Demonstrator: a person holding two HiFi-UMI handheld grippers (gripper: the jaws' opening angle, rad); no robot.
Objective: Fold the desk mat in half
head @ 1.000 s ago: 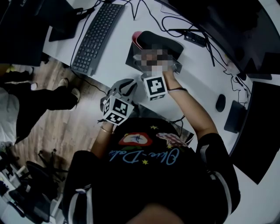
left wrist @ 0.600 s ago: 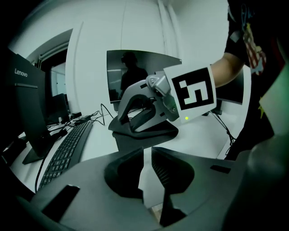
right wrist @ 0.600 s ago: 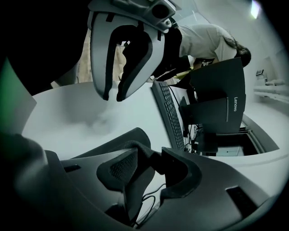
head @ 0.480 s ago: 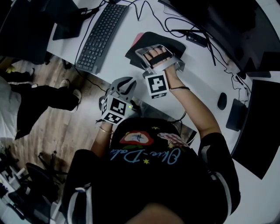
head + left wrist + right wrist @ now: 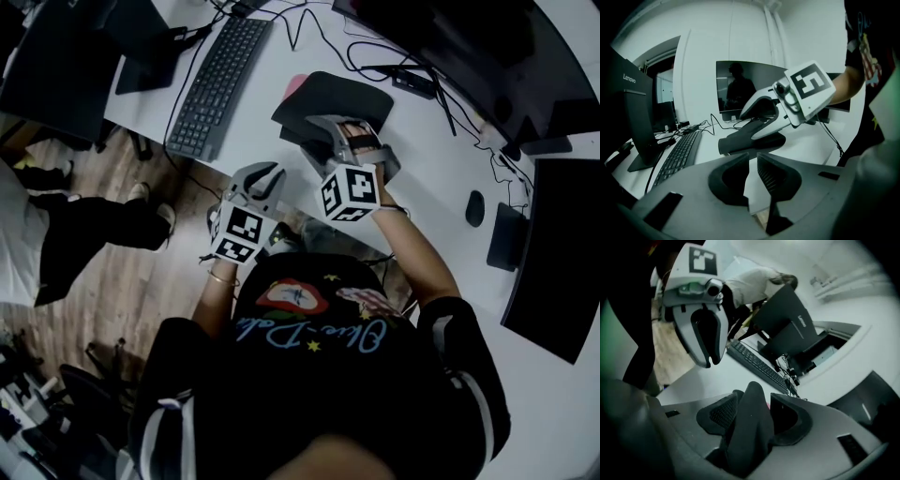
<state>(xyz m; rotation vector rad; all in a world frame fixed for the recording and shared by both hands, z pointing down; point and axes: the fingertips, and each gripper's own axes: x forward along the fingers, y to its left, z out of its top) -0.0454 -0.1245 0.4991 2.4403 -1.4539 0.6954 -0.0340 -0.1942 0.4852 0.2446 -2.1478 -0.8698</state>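
The dark desk mat (image 5: 328,98) lies doubled over on the white desk, a strip of its pink underside (image 5: 293,84) showing at the left edge. My right gripper (image 5: 330,131) hangs over the mat's near edge. Its jaws have just been opening, and a raised fold of mat (image 5: 750,427) still stands between them without being pinched. My left gripper (image 5: 267,174) hovers off the desk's front edge, left of the mat, jaws nearly together with nothing between them. In the left gripper view, the folded mat (image 5: 740,143) lies ahead under the right gripper's fingers (image 5: 759,105).
A black keyboard (image 5: 214,84) lies left of the mat, with cables behind it. Dark monitors (image 5: 450,47) line the back of the desk. A mouse (image 5: 474,208) sits at the right. A Lenovo monitor (image 5: 787,326) stands beyond the keyboard. Wooden floor (image 5: 141,272) lies below the desk edge.
My right gripper's jaws have spread wide and let go of the mat's edge, and the wrist has rolled and lifted a little. My left gripper has drifted slightly up.
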